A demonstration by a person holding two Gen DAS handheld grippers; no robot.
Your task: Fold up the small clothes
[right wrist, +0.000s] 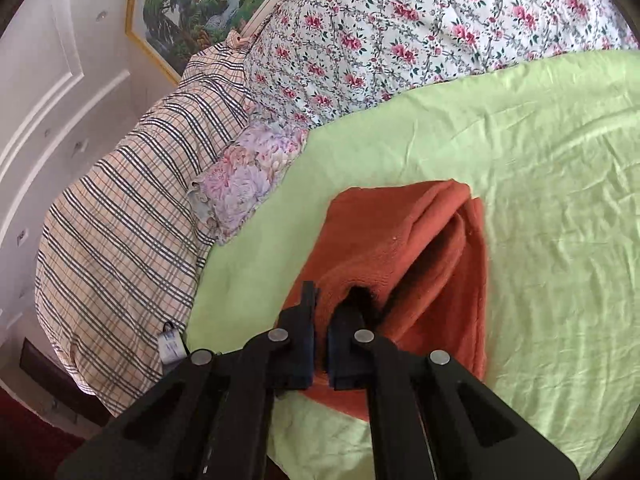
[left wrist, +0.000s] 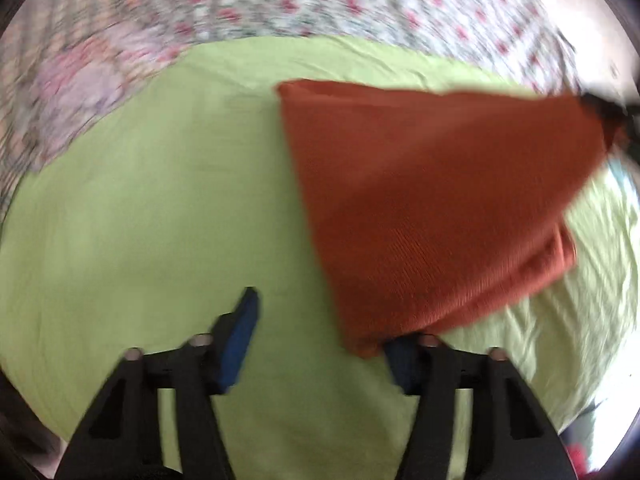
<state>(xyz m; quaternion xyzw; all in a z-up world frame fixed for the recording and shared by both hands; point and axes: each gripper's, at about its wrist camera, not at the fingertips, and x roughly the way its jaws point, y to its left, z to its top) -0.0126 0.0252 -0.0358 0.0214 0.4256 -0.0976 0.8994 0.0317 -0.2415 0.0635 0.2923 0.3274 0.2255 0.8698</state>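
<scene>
While the right claw (right wrist: 320, 320) is clenched on a corner of the rust-orange knitted garment (right wrist: 404, 248) lying on the light-green bed sheet (right wrist: 540, 200), we note the left claw (left wrist: 320, 340) released; the folded layers may slide apart if lifted one-sided.

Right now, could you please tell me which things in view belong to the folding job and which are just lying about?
Part of the job:
- rust-orange garment, pinched by the right gripper
- left gripper, open
- green sheet under the garment

Just lying about:
- floral quilt
- plaid blanket
- peony-print pillow
- framed painting
</scene>
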